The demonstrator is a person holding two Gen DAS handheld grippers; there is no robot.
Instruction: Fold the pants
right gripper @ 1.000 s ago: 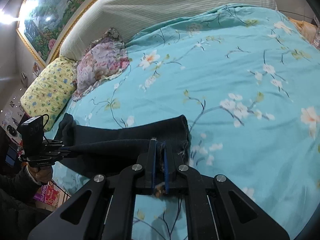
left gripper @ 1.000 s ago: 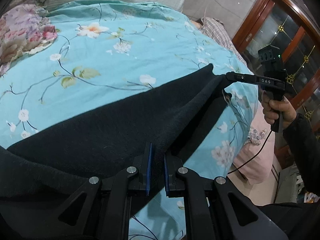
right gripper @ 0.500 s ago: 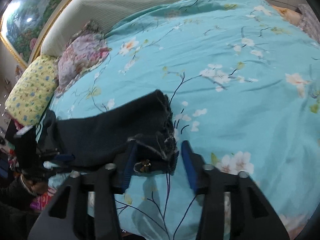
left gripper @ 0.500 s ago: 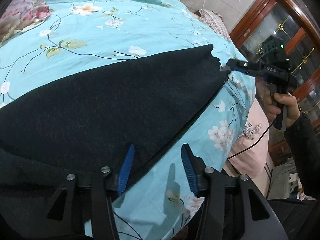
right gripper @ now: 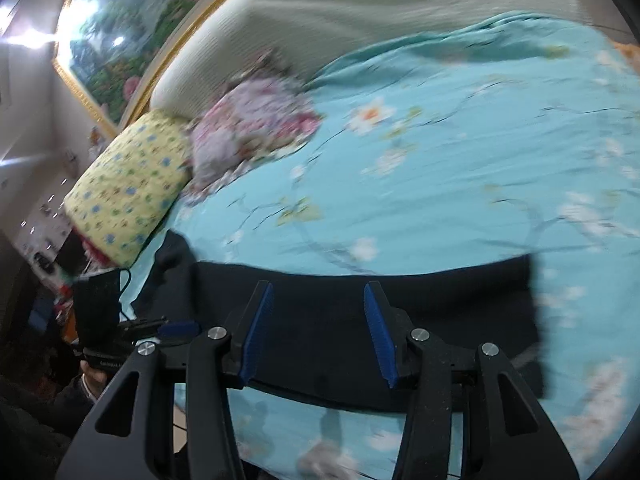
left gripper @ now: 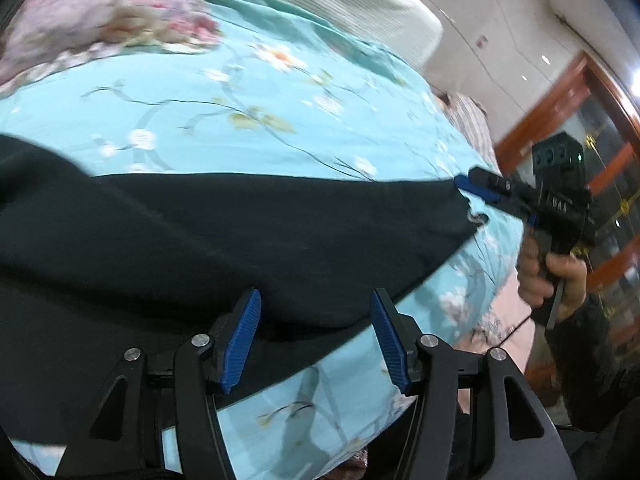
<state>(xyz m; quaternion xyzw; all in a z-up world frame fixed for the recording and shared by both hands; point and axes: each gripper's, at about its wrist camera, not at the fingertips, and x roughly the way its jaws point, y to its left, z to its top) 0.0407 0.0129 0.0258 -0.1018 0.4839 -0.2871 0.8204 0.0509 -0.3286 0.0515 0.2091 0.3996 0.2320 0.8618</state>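
Observation:
The dark pants (left gripper: 240, 232) lie flat in a long strip along the near edge of the bed; they also show in the right wrist view (right gripper: 400, 312). My left gripper (left gripper: 316, 340) is open and empty, just above the pants' near edge. My right gripper (right gripper: 318, 332) is open and empty over the other end of the pants. In the left wrist view the right gripper (left gripper: 476, 188) shows by the far leg end. In the right wrist view the left gripper (right gripper: 168, 328) shows at the waist end.
The turquoise floral bedspread (right gripper: 460, 160) covers the bed. A floral pillow (right gripper: 256, 128) and a yellow pillow (right gripper: 128, 192) lie at the headboard (right gripper: 320, 12). A wooden glass-door cabinet (left gripper: 600, 128) stands beyond the bed's right side.
Both grippers have opened and let go of the pants, which now lie flat on the bed. Both grippers have drawn back a little; the views are blurred with motion.

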